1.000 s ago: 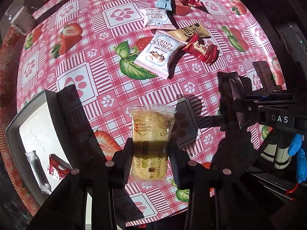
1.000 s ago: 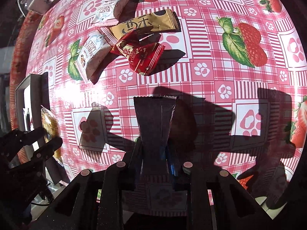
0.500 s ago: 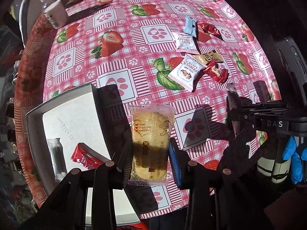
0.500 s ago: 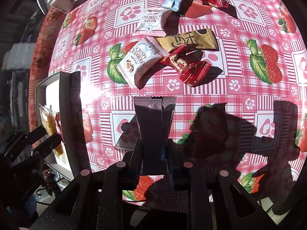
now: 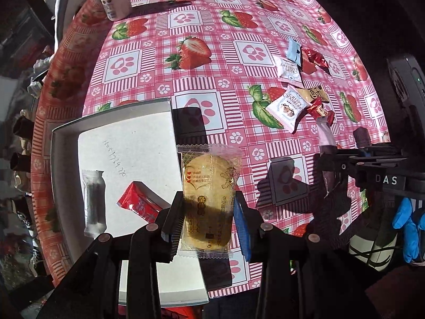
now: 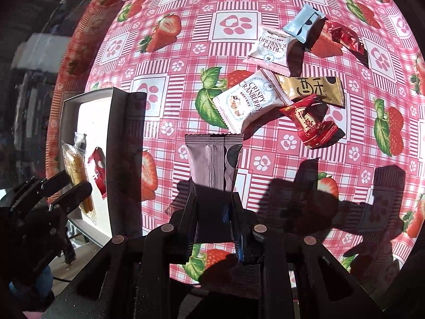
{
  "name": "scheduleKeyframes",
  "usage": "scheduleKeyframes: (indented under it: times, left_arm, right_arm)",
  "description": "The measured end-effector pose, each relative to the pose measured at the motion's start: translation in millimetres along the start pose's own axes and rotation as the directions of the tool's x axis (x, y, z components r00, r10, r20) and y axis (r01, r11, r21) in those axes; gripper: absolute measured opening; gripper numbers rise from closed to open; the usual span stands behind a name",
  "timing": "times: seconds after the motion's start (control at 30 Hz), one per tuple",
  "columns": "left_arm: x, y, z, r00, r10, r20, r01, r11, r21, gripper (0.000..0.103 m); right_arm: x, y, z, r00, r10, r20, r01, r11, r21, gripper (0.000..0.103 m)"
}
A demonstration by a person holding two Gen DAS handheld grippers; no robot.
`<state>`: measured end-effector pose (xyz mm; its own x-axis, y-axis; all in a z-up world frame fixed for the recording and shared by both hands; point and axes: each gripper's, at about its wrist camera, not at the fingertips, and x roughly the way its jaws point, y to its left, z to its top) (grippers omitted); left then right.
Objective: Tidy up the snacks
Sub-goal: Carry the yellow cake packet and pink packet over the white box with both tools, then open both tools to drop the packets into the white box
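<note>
Left tongs [image 5: 207,220] grip a clear-wrapped biscuit packet [image 5: 209,186], held above the right edge of the white box [image 5: 63,159]. The box holds a silver packet [image 5: 93,202] and a red packet [image 5: 139,204]. Right tongs [image 6: 213,220] are clamped on a dark grey packet [image 6: 213,167], above the worktop [image 6: 239,5]. Remaining snacks [image 6: 292,79] lie clustered on the cloth, well apart from the box.

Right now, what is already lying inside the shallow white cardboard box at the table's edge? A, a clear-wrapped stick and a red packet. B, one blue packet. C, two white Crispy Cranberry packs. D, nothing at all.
A: in the left wrist view the shallow white cardboard box holds a clear-wrapped stick and a red packet; the yellow biscuit pack is in the left gripper, not lying in the box.
</note>
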<state>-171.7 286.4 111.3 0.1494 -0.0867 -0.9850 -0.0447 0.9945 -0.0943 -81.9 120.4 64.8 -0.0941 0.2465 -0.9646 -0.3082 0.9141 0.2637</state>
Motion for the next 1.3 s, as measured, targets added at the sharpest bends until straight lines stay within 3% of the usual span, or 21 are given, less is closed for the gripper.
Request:
scheduleKeyframes:
  times: [0.7,0.93,1.3]
  left_arm:
    - [-1.2,62.7,-14.5,0.999,-0.002,0.038,0.008,0.985,-0.171,0.039]
    - [-0.9,85.8,-16.4,0.998,0.020,0.055,-0.007,0.974,-0.227,0.039]
    - [12.4,117.9,-33.6,0.999,0.040,0.017,-0.033,0.953,-0.302,0.039]
  right_arm:
    - [-1.4,80.3,24.8,0.999,-0.032,-0.004,0.031,0.982,-0.186,0.025]
    - [-5.5,111.2,37.7,1.000,-0.006,0.001,0.006,0.974,-0.229,0.025]
    - [10.2,164.7,46.5,0.999,0.016,-0.043,-0.029,0.948,-0.318,0.025]
